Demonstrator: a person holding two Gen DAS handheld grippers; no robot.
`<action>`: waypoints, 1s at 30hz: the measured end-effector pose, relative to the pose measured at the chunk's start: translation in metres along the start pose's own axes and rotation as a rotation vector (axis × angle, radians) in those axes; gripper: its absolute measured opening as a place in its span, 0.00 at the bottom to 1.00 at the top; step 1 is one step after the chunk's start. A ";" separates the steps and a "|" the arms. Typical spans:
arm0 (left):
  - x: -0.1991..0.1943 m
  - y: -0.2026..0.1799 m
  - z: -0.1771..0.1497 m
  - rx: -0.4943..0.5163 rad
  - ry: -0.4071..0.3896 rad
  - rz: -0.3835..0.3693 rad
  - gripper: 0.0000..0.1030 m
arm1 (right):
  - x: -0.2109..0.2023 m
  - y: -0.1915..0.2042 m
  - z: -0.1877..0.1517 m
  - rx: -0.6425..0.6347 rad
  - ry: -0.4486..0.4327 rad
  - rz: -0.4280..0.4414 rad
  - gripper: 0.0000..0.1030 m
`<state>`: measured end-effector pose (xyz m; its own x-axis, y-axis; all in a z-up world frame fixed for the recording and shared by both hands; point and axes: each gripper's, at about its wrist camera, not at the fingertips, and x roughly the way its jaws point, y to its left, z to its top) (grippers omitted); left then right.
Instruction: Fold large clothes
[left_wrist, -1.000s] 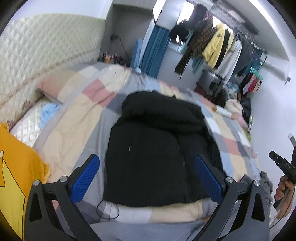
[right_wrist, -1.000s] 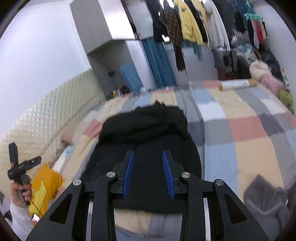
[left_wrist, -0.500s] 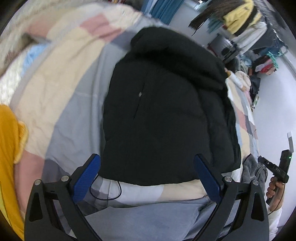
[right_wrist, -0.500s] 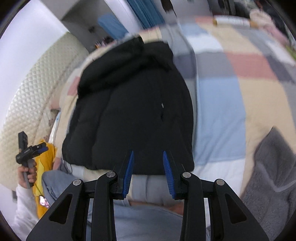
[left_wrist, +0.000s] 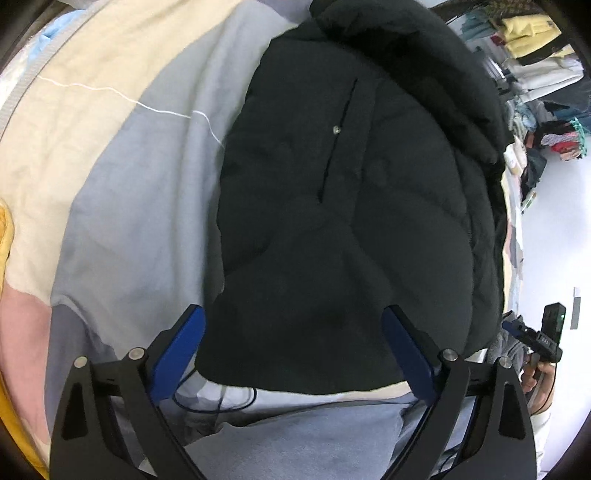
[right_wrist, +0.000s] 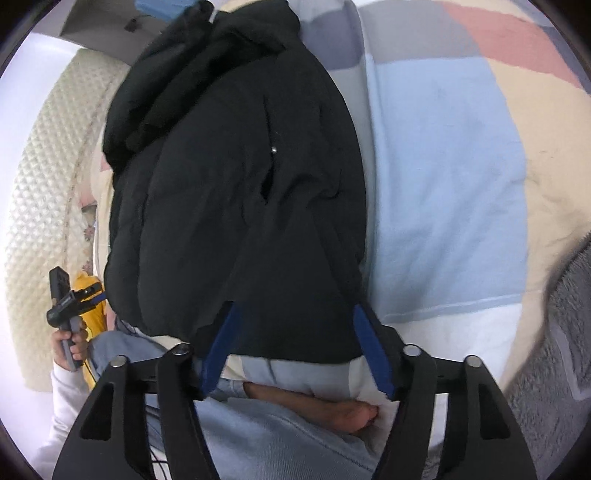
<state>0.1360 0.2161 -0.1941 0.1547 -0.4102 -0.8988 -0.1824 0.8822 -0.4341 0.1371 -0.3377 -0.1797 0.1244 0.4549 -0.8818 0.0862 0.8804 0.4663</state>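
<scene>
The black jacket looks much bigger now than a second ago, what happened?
Both grippers dropped toward the jacket's near hem. The right gripper opened its fingers wide; the left gripper stayed open. Nothing is gripped, and the jacket lies unmoved on the quilt.

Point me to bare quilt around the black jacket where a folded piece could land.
Free: light-blue quilt patch between the black jacket and the grey fleece; grey quilt panel on the jacket's other side. Crowded: near hem, with both open grippers, a cable and the person's legs.

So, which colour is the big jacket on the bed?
Black; the jacket shows best in the left wrist view.
</scene>
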 end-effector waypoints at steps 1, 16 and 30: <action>0.003 0.002 0.002 -0.004 0.012 0.004 0.93 | 0.004 -0.001 0.003 0.000 0.016 -0.003 0.64; 0.022 0.004 0.015 0.017 0.056 -0.075 0.61 | 0.052 0.011 0.026 -0.116 0.171 0.118 0.66; 0.030 -0.001 0.023 0.021 0.088 -0.086 0.28 | 0.049 0.034 0.018 -0.280 0.203 0.083 0.15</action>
<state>0.1634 0.2084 -0.2198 0.0827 -0.5025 -0.8606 -0.1514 0.8472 -0.5092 0.1641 -0.2874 -0.2057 -0.0819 0.5190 -0.8509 -0.1941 0.8291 0.5244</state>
